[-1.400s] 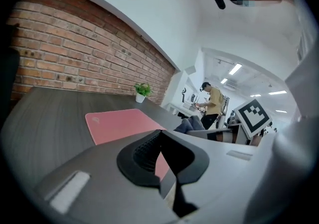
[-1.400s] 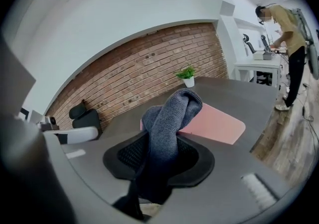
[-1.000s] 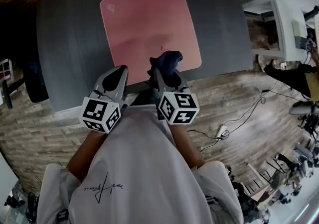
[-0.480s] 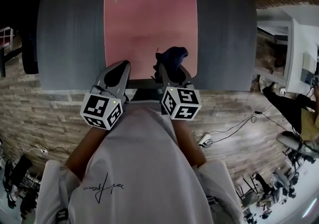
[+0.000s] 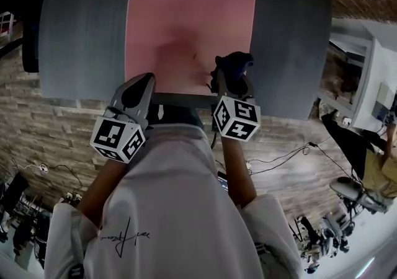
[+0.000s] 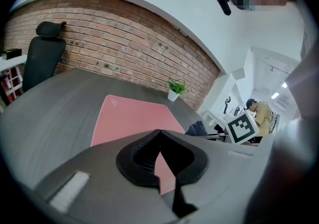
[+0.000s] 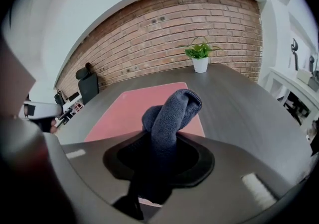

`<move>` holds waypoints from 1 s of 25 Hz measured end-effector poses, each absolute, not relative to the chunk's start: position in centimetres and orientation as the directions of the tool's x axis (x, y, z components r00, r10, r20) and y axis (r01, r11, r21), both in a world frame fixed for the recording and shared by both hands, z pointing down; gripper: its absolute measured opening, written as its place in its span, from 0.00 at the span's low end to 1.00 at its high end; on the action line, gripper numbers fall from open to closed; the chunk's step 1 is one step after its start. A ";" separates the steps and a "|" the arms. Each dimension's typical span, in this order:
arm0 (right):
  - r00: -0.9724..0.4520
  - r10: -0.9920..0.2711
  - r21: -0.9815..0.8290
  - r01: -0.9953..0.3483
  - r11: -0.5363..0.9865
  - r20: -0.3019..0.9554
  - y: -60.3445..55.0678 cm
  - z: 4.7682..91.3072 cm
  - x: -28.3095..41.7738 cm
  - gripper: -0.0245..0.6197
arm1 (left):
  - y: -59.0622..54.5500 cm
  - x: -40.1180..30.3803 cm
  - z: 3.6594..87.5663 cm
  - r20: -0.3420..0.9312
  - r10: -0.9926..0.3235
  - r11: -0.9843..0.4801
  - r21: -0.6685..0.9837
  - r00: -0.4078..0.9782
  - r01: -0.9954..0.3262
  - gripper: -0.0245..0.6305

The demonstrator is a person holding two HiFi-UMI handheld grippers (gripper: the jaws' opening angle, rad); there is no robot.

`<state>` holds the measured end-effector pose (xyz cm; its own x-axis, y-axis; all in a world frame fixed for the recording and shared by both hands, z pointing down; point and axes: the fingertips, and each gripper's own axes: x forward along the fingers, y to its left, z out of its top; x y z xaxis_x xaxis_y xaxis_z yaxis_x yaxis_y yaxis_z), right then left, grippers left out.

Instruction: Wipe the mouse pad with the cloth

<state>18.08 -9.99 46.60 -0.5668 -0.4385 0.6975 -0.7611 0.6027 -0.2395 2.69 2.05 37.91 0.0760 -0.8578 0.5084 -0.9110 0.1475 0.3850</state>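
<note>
A pink mouse pad lies on the dark grey table; the left gripper view shows the pad and the right gripper view shows it too. My right gripper is shut on a bunched dark blue cloth over the pad's near right corner. The cloth sticks up out of the jaws. My left gripper is shut on nothing, at the table's near edge by the pad's near left corner. Its closed tip points over the pad, with the cloth to its right.
A small potted plant stands at the table's far right corner. A black office chair stands at the far left. To the right are a white desk, floor cables and a seated person.
The right gripper has carried the cloth rightward along the pad's near edge, closer to its right corner. The left gripper has stayed shut at the table's near edge. The head view has shifted.
</note>
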 end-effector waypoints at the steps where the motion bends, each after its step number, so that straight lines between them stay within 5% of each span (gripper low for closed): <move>1: -0.553 -0.442 -0.223 -0.767 0.602 0.706 -10.3 47.0 18.4 0.24 | 2.1 2.7 38.1 0.513 -0.855 0.150 0.385 0.076 -0.911 0.04; 25: -0.347 -0.487 -0.038 -0.842 0.538 0.801 -10.4 52.6 19.5 0.24 | 4.0 0.2 39.6 0.552 -0.824 0.144 0.422 0.128 -0.895 0.04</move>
